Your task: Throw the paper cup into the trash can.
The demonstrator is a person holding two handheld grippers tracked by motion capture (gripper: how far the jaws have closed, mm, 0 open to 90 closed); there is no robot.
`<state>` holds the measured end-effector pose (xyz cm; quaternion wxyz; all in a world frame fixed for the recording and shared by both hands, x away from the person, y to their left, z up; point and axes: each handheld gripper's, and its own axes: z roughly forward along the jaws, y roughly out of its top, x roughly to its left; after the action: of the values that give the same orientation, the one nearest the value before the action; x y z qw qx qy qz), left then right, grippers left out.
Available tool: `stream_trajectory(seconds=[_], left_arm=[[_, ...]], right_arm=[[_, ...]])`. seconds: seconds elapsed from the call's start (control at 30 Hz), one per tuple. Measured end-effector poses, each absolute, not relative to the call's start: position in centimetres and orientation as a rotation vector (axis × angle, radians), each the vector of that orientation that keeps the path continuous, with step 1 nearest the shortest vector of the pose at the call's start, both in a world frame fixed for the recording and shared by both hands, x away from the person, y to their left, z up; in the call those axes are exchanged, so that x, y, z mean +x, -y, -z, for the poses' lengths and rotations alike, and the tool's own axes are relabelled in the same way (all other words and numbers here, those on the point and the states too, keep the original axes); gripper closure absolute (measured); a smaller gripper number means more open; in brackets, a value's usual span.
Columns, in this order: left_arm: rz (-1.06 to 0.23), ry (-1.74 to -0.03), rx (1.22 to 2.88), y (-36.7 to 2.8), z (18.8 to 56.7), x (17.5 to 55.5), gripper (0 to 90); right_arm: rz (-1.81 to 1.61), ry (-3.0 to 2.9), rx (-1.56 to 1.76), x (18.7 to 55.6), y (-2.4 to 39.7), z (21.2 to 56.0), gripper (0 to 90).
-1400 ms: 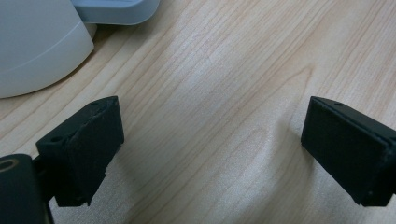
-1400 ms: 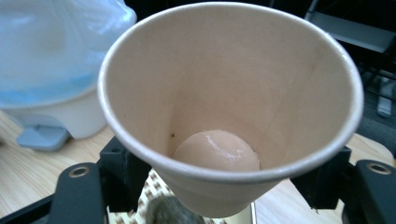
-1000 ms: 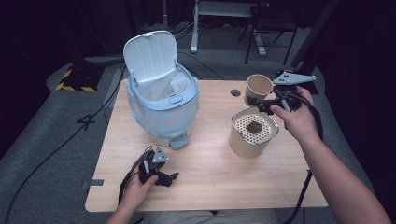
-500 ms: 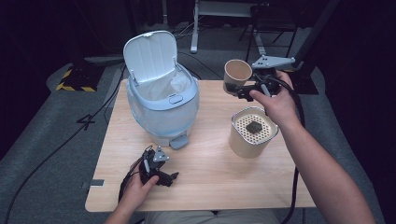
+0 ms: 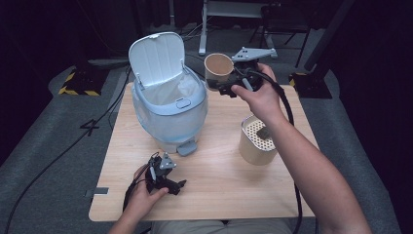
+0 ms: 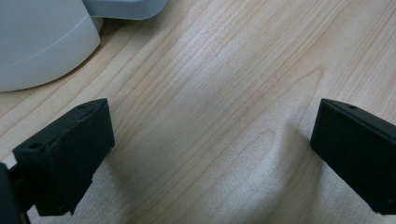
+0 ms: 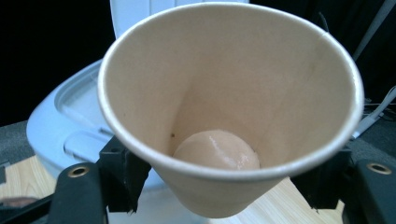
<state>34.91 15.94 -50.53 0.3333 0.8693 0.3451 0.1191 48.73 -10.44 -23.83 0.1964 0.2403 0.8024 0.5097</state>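
Right gripper view: tan paper cup, upright.

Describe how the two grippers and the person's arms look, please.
Both grippers are black. The right gripper carries a grey three-cornered plate on top and trails a black cable. The left gripper has a small grey plate and black cables. Its jaws are blocky. The forearms are bare, no sleeves.

Both forearms bare, no sleeves visible. Right gripper: black body, grey three-cornered plate on top, black cable trailing, brass-ringed screw holes. Left gripper: black, blocky jaws, small metal top bracket, black cable.
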Motion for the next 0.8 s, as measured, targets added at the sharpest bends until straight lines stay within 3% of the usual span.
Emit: stream_trajectory(seconds=[0.43,0.8], left_arm=[[-0.307,-0.9,2.272,-16.0,50.5,34.9,0.3],[-0.307,-0.9,2.275,-16.0,50.5,34.9,0.2]], right_arm=[[-1.45,-2.274,0.626,50.1,4.3,24.6,29.0],[-1.468,-2.316,0.711,51.2,2.5,25.3,29.0]])
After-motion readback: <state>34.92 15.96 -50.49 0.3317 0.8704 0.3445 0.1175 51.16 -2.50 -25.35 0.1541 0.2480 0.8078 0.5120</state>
